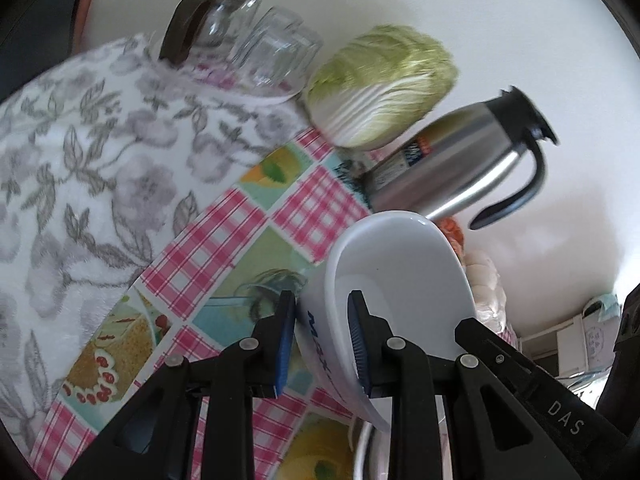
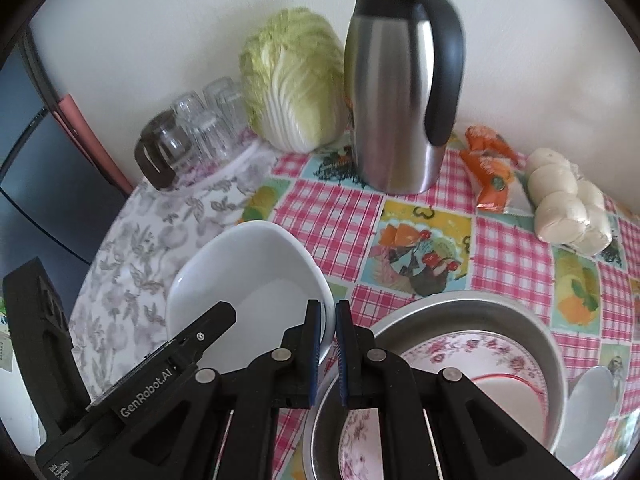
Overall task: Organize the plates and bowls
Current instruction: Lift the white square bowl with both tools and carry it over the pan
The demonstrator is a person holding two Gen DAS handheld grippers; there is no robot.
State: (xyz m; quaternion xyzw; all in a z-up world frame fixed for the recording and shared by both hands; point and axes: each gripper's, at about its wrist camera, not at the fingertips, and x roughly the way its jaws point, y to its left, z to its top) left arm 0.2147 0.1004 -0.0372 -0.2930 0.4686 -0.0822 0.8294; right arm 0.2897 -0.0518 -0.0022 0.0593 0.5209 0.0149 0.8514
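One white bowl (image 1: 384,280) is pinched by its rim in the left claw (image 1: 320,344), lifted near the desk's (image 2: 512,248) left edge; flowered plates (image 2: 480,356) wait in the metal basin (image 2: 552,344). Only the right view shows them, with the right claw (image 2: 328,356) narrow and empty.

One white bowl (image 2: 248,276). One metal basin (image 2: 472,308) holding two floral plates (image 2: 472,348), possibly more beneath, since the stack is partly hidden. One white spoon (image 2: 588,408) beside the basin. One steel thermos jug (image 2: 396,100). One napa cabbage (image 2: 294,80). Upturned clear glasses (image 2: 212,120), about four, though blur makes the count uncertain. One orange snack packet (image 2: 490,168). One bag of white buns (image 2: 568,200), some five showing. One floral towel (image 2: 136,248). One checked tablecloth (image 2: 340,220).
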